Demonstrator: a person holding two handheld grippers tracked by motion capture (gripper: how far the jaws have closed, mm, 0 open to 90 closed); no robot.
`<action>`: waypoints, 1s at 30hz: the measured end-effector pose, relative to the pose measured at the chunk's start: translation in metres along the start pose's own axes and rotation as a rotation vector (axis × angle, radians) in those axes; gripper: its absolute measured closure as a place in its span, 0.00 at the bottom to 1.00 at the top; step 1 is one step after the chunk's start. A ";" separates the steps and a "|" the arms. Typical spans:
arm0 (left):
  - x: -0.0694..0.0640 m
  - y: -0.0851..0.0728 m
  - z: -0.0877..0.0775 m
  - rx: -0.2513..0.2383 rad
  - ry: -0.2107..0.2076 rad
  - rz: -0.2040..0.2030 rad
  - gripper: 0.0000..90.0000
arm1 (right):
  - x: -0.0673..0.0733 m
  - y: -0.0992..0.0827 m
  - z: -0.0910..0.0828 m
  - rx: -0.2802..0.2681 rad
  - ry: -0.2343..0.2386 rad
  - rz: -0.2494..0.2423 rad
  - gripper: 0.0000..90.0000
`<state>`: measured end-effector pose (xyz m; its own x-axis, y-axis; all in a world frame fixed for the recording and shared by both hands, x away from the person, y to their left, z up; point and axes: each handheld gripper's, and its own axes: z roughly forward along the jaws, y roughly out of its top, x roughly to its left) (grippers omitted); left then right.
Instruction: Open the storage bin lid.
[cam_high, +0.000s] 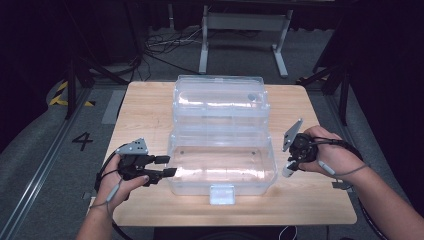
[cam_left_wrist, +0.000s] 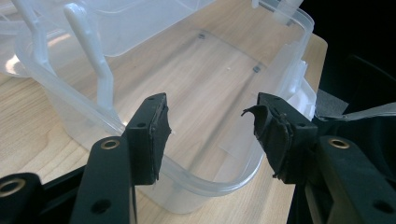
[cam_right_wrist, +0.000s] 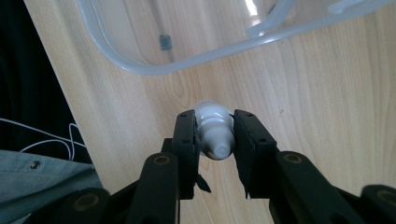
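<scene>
small white bottle (cam_right_wrist: 214, 133) in right gripper (cam_right_wrist: 215, 140) jaws above table (cam_right_wrist: 299, 102)

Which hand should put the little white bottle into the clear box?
Probably the right: its tool already grips the white bottle beside the open clear box. The left tool is open at the rim.

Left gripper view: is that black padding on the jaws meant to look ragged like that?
Probably not. On the left gripper, the pads look torn, one edge curled and peeling loose beside the clear box.
</scene>
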<state>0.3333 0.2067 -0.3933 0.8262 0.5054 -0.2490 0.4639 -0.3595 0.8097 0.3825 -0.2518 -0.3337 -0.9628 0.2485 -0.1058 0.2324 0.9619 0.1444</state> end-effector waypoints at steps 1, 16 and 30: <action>0.000 0.000 -0.001 -0.002 0.002 -0.001 0.51 | 0.000 0.001 -0.002 0.001 -0.003 -0.008 0.79; -0.001 -0.006 -0.009 -0.013 0.026 -0.013 0.51 | 0.000 0.020 -0.032 -0.018 -0.009 -0.068 0.79; 0.000 -0.008 -0.013 -0.024 0.044 -0.024 0.50 | 0.004 0.040 -0.052 -0.040 -0.005 -0.108 0.79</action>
<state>0.3249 0.2198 -0.3930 0.7999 0.5477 -0.2453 0.4752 -0.3284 0.8163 0.3809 -0.2187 -0.2771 -0.9812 0.1444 -0.1280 0.1216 0.9778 0.1709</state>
